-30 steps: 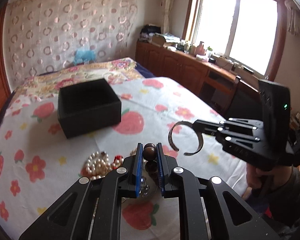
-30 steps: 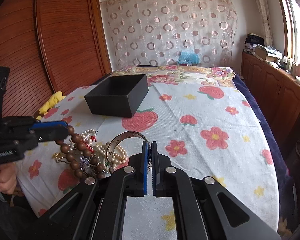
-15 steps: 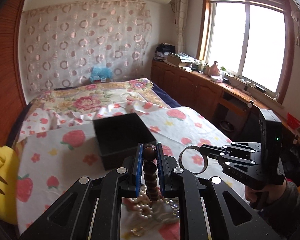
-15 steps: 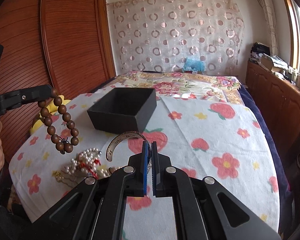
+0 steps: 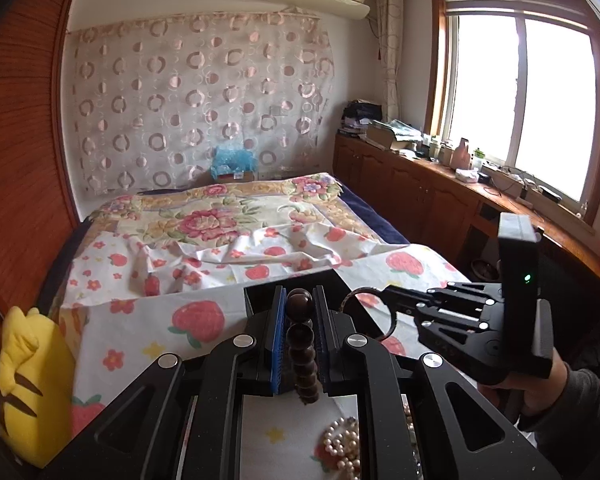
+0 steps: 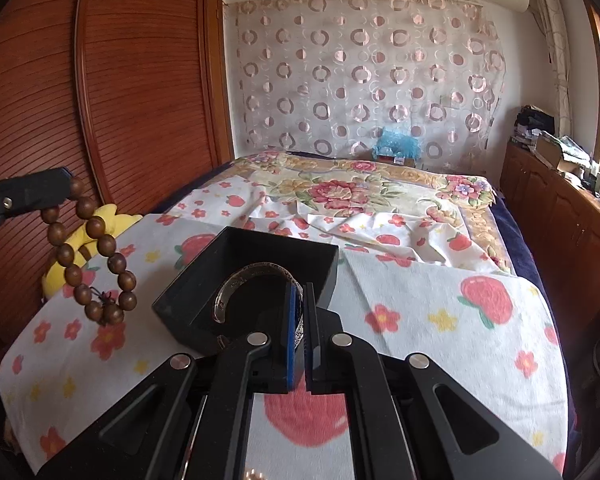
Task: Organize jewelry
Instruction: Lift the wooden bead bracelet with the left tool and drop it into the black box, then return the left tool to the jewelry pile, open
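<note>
right wrist: right gripper [image 6: 299, 316] clamps silver bangle [image 6: 236, 284]; left gripper [image 5: 299, 316] pinches bead bracelet [image 5: 302, 344]

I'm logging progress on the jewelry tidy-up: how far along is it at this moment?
Nothing shows inside the black box yet. In hand: the right gripper pinches a silver cuff bangle in front of the box, and the left gripper holds a brown bead bracelet lifted off the cloth. Left: drop both in, then fetch the pearl strands lying on the cloth.
</note>
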The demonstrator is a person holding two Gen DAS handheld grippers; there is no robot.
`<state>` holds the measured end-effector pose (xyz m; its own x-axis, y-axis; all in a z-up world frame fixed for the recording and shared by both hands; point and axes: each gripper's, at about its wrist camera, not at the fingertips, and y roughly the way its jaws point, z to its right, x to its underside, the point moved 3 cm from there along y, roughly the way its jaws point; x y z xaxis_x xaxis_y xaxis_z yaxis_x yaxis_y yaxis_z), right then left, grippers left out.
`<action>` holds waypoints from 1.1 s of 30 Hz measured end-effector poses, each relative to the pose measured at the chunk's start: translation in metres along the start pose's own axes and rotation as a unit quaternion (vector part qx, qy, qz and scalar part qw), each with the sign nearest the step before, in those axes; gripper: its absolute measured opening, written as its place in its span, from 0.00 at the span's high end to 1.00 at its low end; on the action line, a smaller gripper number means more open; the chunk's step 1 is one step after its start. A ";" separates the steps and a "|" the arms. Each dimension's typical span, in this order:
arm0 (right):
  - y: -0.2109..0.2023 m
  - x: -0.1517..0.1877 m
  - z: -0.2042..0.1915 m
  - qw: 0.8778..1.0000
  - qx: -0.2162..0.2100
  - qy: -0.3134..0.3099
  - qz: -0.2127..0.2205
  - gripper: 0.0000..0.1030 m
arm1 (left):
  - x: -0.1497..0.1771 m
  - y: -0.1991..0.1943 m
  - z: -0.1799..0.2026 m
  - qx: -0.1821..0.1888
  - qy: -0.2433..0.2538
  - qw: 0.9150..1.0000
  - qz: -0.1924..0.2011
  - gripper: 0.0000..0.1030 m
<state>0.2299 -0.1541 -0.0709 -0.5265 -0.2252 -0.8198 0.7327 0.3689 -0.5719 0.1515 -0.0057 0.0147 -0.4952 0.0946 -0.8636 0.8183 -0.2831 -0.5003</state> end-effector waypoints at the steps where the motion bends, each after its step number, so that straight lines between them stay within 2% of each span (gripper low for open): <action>1: 0.007 -0.003 -0.001 1.000 -0.002 -0.002 -0.002 0.96 | -0.004 0.002 -0.002 -0.003 -0.001 1.000 0.001 0.88; 7: 0.032 -0.005 -0.008 0.999 -0.033 -0.006 -0.024 0.95 | -0.018 0.015 -0.004 -0.016 0.009 1.000 -0.001 0.88; 10: 0.037 -0.004 -0.013 0.999 -0.032 -0.012 -0.030 0.95 | -0.022 0.027 -0.004 -0.021 0.014 1.000 -0.008 0.88; 18: 0.006 0.009 0.003 1.000 -0.025 -0.006 -0.016 0.95 | -0.020 0.058 0.003 -0.028 0.022 0.999 -0.032 0.88; 26: -0.021 0.028 0.009 1.000 -0.016 -0.014 -0.009 0.95 | -0.007 0.096 0.006 -0.035 0.024 0.996 -0.072 0.88; 28: -0.029 0.034 0.007 1.000 -0.019 -0.014 -0.006 0.95 | 0.000 0.097 0.004 -0.034 0.020 0.996 -0.078 0.86; 30: -0.036 0.039 0.005 1.000 -0.020 -0.016 -0.004 0.95 | 0.006 0.093 0.005 -0.033 0.020 0.996 -0.076 0.75; 33: -0.047 0.048 0.001 1.000 -0.021 -0.019 -0.004 0.95 | 0.017 0.081 0.008 -0.028 0.017 0.997 -0.076 0.73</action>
<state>0.1708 -0.1834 -0.0838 -0.5144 -0.2615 -0.8167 0.7099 0.4043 -0.5767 0.2070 -0.0342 -0.0400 -0.6058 0.1653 -0.7782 0.7495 -0.2094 -0.6280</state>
